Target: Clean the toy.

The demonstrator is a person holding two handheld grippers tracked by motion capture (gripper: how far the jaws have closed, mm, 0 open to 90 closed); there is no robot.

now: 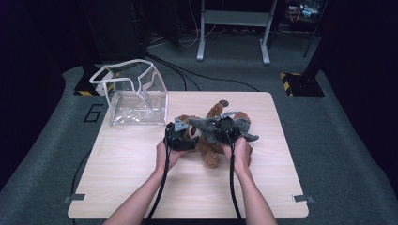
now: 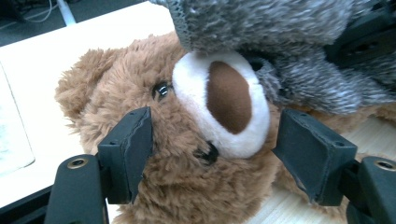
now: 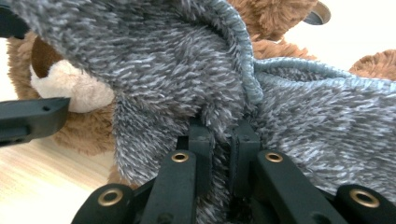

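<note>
A: How is the right gripper (image 3: 219,140) set, nearest the person?

B: Its jaws are clamped tight on a fold of the grey cloth (image 3: 187,70), which is draped over the bear (image 1: 213,136). The cloth is probably pinched that way so it can be pulled across or off the bear.

A: And the left gripper (image 2: 212,154)?

B: Its jaws are spread on either side of the bear's face, the left pad (image 2: 133,144) touching the fur and the other beside the muzzle. Nothing is squeezed; the head seems merely steadied while the cloth is worked.

A: Where is the bear kept?

B: It is laid on its back at the middle of the table (image 1: 141,187), just beyond both hands.

A: Anything beyond the bear?

B: A clear bag (image 1: 136,96) is stood open, beyond and left of the bear, well apart from it, perhaps for packing.
</note>
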